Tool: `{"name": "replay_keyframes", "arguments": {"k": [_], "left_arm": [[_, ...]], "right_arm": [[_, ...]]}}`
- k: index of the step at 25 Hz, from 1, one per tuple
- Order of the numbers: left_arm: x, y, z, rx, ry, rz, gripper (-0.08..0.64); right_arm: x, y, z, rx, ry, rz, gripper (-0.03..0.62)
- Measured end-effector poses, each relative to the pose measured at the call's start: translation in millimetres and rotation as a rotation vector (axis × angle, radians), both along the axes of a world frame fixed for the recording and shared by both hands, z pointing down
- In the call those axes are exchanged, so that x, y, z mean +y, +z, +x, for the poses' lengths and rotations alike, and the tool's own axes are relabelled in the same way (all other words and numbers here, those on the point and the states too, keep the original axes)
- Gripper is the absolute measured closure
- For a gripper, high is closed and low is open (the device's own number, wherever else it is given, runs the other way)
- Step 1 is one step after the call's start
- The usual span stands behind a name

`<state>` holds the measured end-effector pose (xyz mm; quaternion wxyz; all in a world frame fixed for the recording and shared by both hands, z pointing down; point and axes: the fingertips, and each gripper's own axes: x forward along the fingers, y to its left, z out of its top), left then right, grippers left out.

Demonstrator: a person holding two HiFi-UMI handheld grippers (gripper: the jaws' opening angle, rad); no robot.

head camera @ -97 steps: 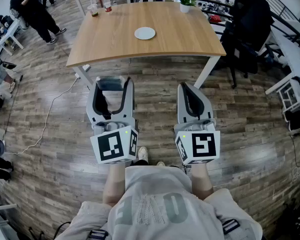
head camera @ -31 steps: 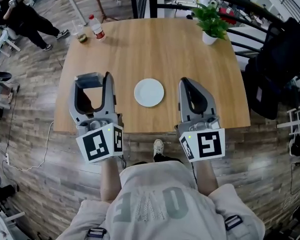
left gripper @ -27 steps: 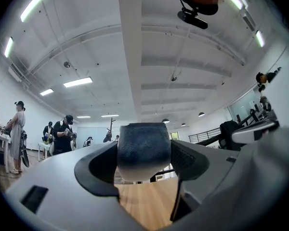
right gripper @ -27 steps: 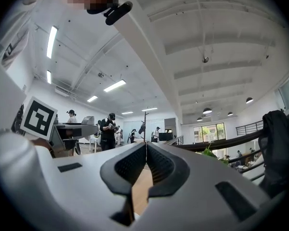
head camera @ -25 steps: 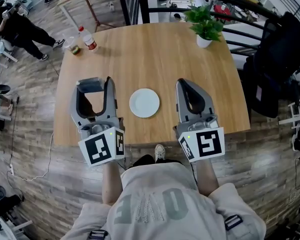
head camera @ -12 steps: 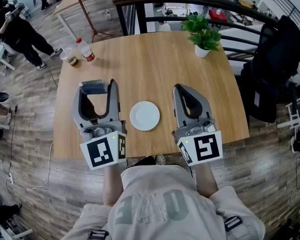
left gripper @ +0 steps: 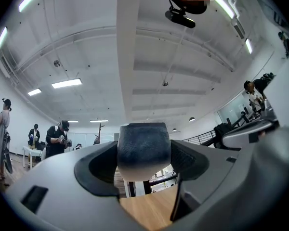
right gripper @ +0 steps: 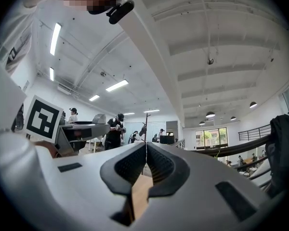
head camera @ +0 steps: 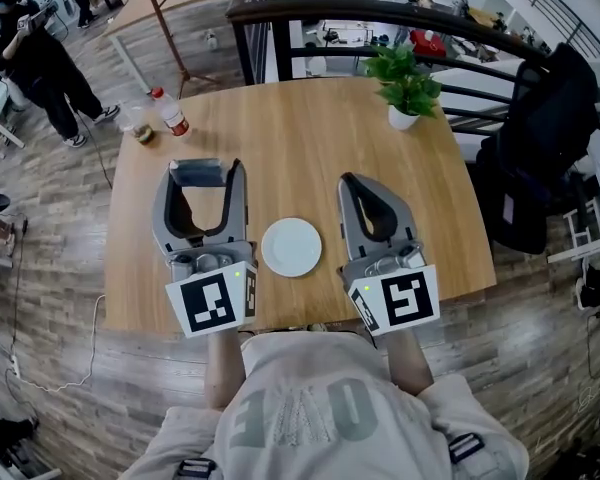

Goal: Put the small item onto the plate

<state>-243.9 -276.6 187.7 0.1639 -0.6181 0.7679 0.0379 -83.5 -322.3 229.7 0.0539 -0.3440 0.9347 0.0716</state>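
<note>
Jaws on L gripper (head camera: 202, 181) pinching small item (left gripper: 143, 148), dark grey; on R gripper (head camera: 352, 184) pressed together, nothing btw them. Plate (head camera: 291, 247) just right of L jaws, btw both grippers, closer to person than the tips. Prob needs swing right & back.

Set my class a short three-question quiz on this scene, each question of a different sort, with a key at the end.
1. True or false: the round white plate on the wooden table has nothing on it.
2. What holds the small dark grey block? A) left gripper B) right gripper C) neither
3. Fill the gap: the green potted plant stands near the table's far ____ corner.
Key: 1 true. 2 A; the right gripper is shut on nothing. 3 right.
</note>
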Motion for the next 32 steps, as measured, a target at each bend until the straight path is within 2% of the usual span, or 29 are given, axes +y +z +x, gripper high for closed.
{"name": "replay_keyframes", "arguments": {"k": [7, 12, 20, 25, 28, 32], "left_arm": [[-14.0, 9.8, 7.4, -0.016, 0.044, -0.068, 0.242], [-28.3, 37.4, 5.5, -0.017, 0.060, -0.197, 0.242], [-57.9, 91.7, 24.6, 0.035, 0.155, -0.386, 0.242], [-78.2, 146.8, 35.8, 0.069, 0.202, -0.542, 0.242], [-81.4, 192.2, 42.1, 0.099, 0.227, -0.674, 0.242], [-83.3, 250.0, 54.7, 0.099, 0.274, -0.865, 0.242]], "right_arm": [[-1.3, 2.9, -7.4, 0.006, -0.005, -0.015, 0.574], [0.7, 18.1, -10.4, 0.023, 0.008, -0.063, 0.574], [-4.0, 36.6, 10.9, 0.052, 0.069, -0.117, 0.574], [-9.1, 46.6, 29.3, 0.073, 0.124, -0.144, 0.574], [-7.9, 53.8, 41.7, 0.089, 0.160, -0.165, 0.574], [-7.9, 61.6, 55.3, 0.092, 0.203, -0.183, 0.574]]}}
